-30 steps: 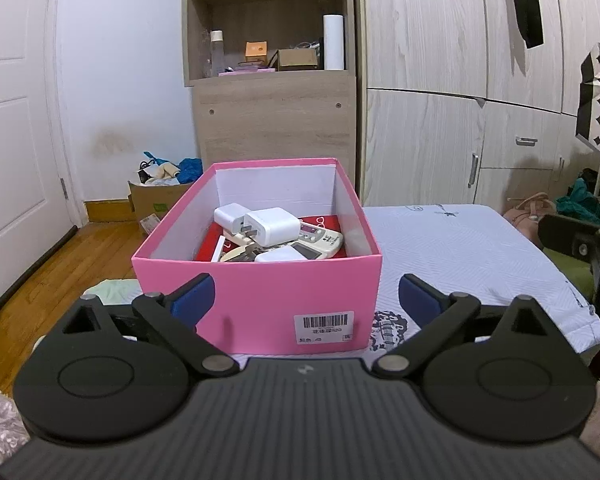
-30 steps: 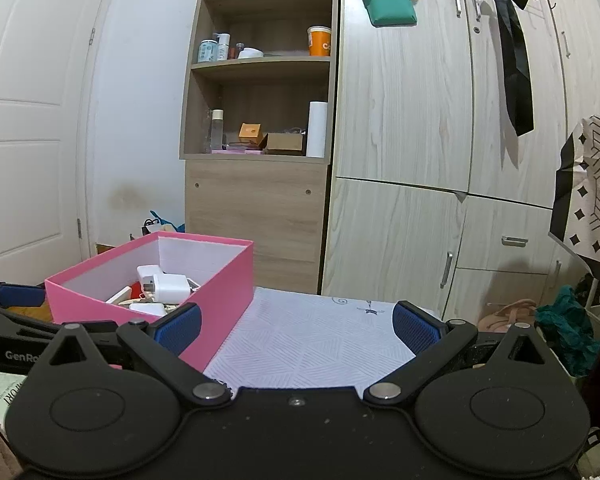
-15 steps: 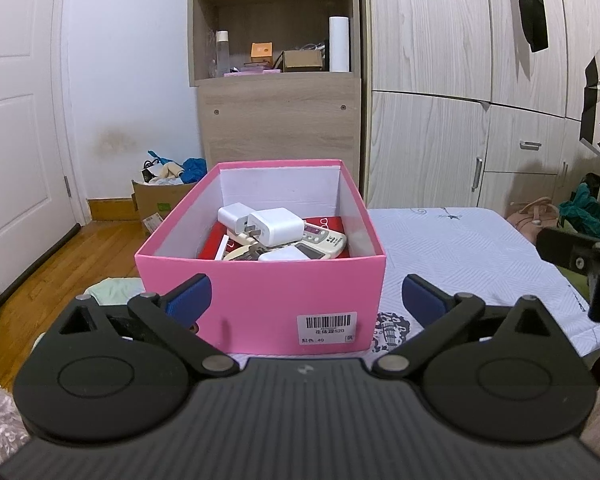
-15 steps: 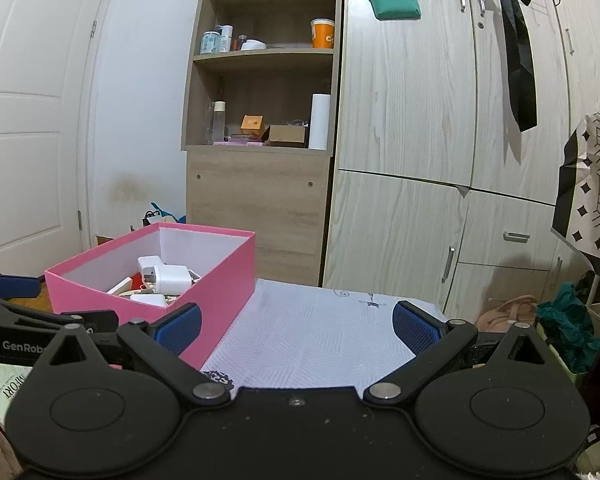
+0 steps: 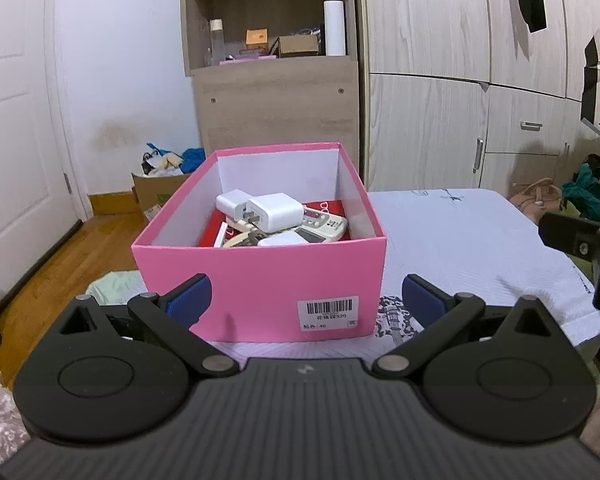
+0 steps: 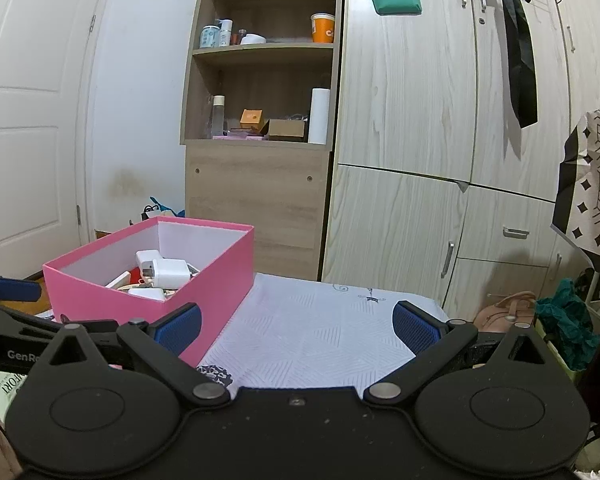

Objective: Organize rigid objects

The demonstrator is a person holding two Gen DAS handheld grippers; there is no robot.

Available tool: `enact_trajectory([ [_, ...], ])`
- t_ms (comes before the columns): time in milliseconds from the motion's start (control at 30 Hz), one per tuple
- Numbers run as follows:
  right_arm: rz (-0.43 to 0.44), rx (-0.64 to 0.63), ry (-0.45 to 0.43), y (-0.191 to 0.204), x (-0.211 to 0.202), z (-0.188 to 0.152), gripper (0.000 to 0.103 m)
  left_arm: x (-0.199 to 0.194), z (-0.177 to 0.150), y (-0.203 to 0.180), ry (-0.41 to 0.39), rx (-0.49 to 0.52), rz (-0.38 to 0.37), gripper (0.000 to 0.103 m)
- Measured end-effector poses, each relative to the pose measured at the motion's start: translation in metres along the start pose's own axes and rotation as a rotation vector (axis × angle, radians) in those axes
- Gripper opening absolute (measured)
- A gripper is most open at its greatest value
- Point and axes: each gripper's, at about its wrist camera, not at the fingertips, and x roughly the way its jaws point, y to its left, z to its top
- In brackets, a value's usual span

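A pink box (image 5: 260,276) stands on a white patterned cloth (image 5: 452,236). It holds white charger plugs (image 5: 274,212), a remote control (image 5: 324,224) and a red flat item (image 5: 332,206). My left gripper (image 5: 306,300) is open and empty just in front of the box's near wall. My right gripper (image 6: 296,326) is open and empty over the cloth (image 6: 312,332), to the right of the box (image 6: 204,292). The chargers (image 6: 168,272) also show in the right wrist view.
A wooden shelf unit (image 6: 260,128) and wardrobe doors (image 6: 412,120) stand behind. A cardboard box of clutter (image 5: 160,188) sits on the wooden floor by a white door (image 5: 16,140). Bags and green cloth (image 6: 560,320) lie at the right.
Both grippers have drifted slightly; the box looks a little nearer in the left wrist view. Both stay open and empty.
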Motion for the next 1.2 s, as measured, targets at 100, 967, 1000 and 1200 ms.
enact_trajectory([
  [100,-0.001,0.002,0.003,0.0001,0.0005,0.0001,0.103,-0.0007,-0.0001,-0.0011,-0.003,0.008,0.0,0.103],
  [967,-0.012,0.048,0.052,-0.0025,0.0062,-0.0032,0.103,-0.0008,0.0,-0.0041,0.001,0.025,0.016,0.103],
  [1000,-0.013,0.047,0.052,-0.0021,0.0058,-0.0037,0.103,-0.0005,0.0004,-0.0044,0.004,0.027,0.016,0.103],
  [1200,-0.019,0.043,0.054,-0.0012,0.0056,-0.0038,0.103,0.0008,0.0012,-0.0043,0.008,0.024,0.017,0.103],
])
